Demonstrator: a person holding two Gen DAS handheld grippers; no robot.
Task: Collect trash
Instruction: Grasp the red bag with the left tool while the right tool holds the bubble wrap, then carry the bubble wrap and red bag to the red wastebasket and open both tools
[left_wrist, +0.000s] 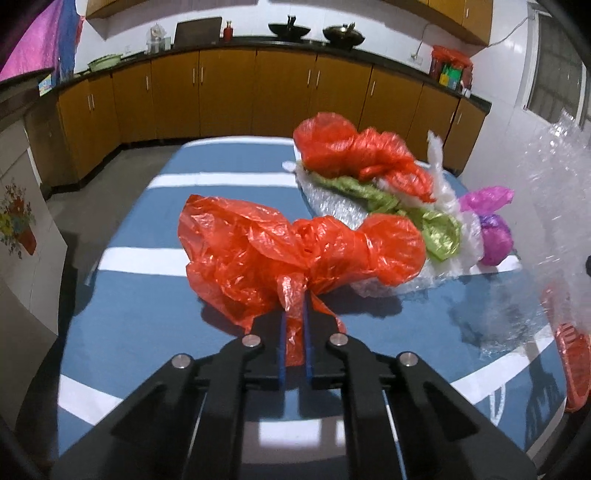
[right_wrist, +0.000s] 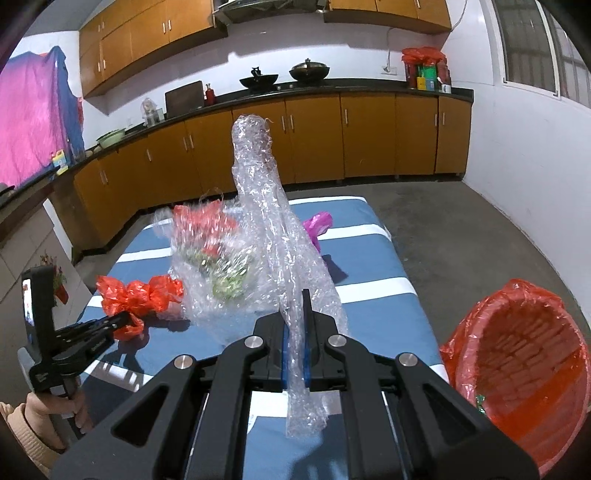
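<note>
Both grippers have a piece of trash in hand, so the pick-up half of the step looks done and the carry to the bin comes next. The left gripper (left_wrist: 294, 295) is clenched on a tail of the red bag (left_wrist: 295, 251), whose knotted bulk lies on the blue striped table (left_wrist: 147, 325) just in front of the fingers; the film is thin, so the pinch may slip if the bag is pulled fast. The right gripper (right_wrist: 294, 306) is clamped on a long roll of bubble wrap (right_wrist: 266, 206), which stands up between its fingers, and one loose end hangs below them. The rest of the trash lies on the table beyond: another red bag (left_wrist: 354, 155), a green bag (left_wrist: 424, 221), a purple bag (left_wrist: 493, 229) and more bubble wrap under them, all in one touching heap. The bin (right_wrist: 517, 369), a red basket lined with a red bag, stands beside the table's right edge near the right gripper. It looks almost empty; only a small green scrap shows at its inner rim. The next move calls for swinging the bubble wrap over the bin's mouth and letting go, then bringing the red bag across.
</note>
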